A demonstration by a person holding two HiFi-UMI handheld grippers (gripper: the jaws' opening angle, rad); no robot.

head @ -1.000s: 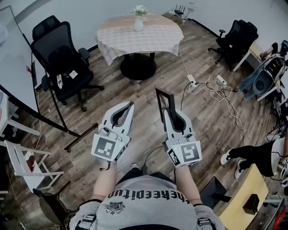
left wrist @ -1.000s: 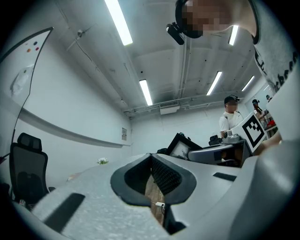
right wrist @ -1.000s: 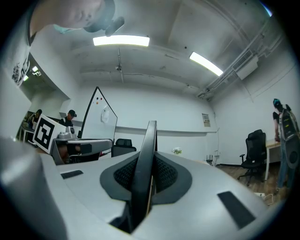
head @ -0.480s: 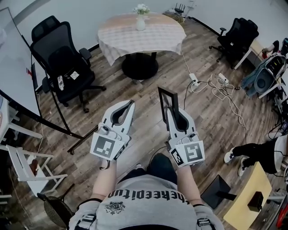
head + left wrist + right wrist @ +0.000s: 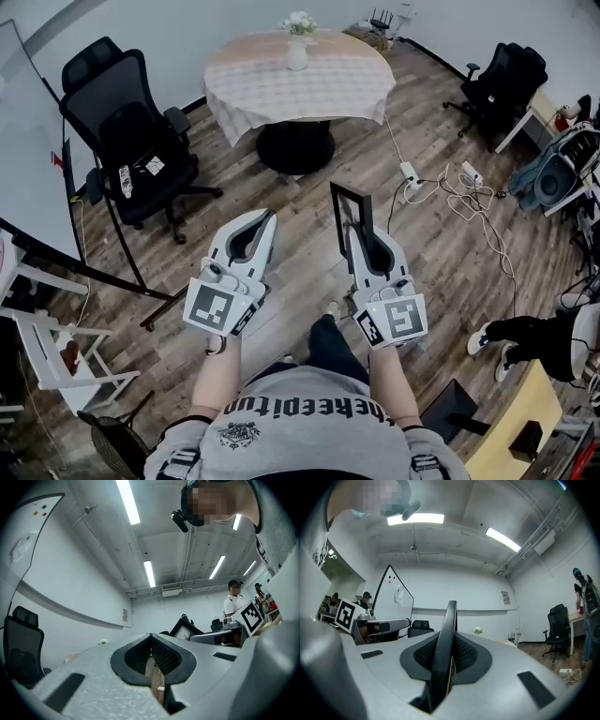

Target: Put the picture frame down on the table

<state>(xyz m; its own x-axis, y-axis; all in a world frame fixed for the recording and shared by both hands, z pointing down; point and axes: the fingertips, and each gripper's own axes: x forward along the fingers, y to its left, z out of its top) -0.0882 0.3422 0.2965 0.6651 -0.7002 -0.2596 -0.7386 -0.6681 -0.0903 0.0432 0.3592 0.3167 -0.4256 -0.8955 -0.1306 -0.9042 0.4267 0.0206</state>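
Black picture frame (image 5: 349, 208) upright at picture centre, clamped edge-on in right gripper (image 5: 360, 244) | left gripper (image 5: 266, 221) closed, empty | step, judged: carry toward cloth-covered table (image 5: 309, 89), top centre, well apart | next: approach, lower frame clear of vase (image 5: 296, 52)

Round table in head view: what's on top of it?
A white vase of pale flowers stands near the far edge of the round table. A pale checked tablecloth covers the whole top and hangs over the rim, so the tabletop itself cannot be seen.
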